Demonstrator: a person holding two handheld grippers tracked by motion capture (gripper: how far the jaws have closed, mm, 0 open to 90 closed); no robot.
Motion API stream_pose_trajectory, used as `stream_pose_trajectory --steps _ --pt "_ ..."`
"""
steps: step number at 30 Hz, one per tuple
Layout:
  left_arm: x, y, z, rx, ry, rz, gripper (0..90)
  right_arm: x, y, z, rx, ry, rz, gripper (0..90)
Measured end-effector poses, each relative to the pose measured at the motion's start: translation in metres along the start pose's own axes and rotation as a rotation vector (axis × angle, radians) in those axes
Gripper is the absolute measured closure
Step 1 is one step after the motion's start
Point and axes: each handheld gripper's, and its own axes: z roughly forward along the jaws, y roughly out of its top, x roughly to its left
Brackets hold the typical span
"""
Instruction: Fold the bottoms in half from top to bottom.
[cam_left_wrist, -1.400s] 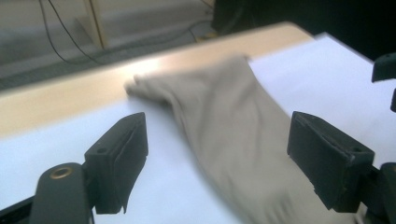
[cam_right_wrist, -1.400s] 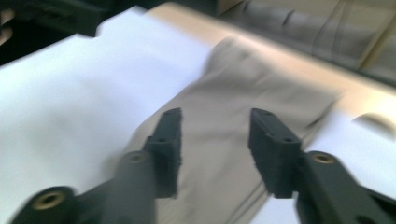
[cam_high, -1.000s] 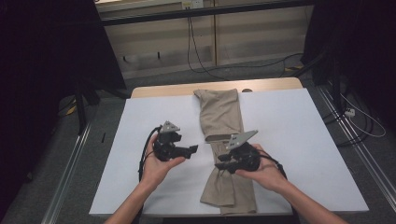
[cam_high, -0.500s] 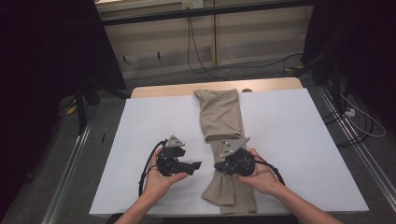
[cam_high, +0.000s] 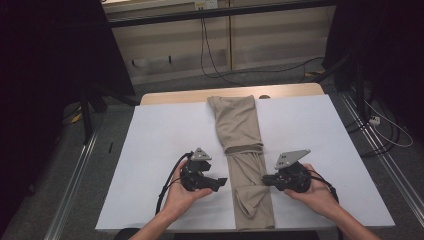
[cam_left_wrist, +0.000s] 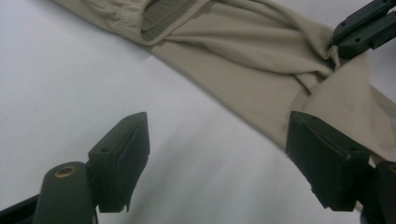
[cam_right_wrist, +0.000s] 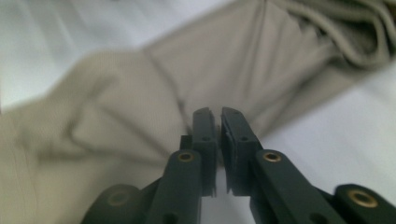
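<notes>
Lying lengthwise down the middle of the white bench (cam_high: 150, 150), the folded tan trousers (cam_high: 245, 135) have the left gripper (cam_high: 223, 182) beside them with fingers wide apart and empty, while the right gripper (cam_high: 264, 178), its fingers nearly together after closing and reopening slightly, touches their other edge with no cloth visibly pinched.

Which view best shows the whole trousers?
The high view: the trousers lie full length down the white table. The left gripper view shows a folded part with the waistband; the right gripper view shows a blurred close patch.

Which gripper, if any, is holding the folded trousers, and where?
The right gripper is shut on the right edge of the trousers, near the fold. The left gripper is open, holding nothing.
</notes>
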Motion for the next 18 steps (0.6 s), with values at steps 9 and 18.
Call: stream_pose_trajectory --steps 9,18 --pt "0.001 0.001 0.001 0.002 0.001 0.002 22.2 0.021 0.023 -0.003 -0.055 0.049 -0.035 69.2" --pt "0.001 -0.003 -0.002 0.007 -0.014 -0.002 22.1 0.032 0.044 0.047 0.054 0.166 -0.055 76.5"
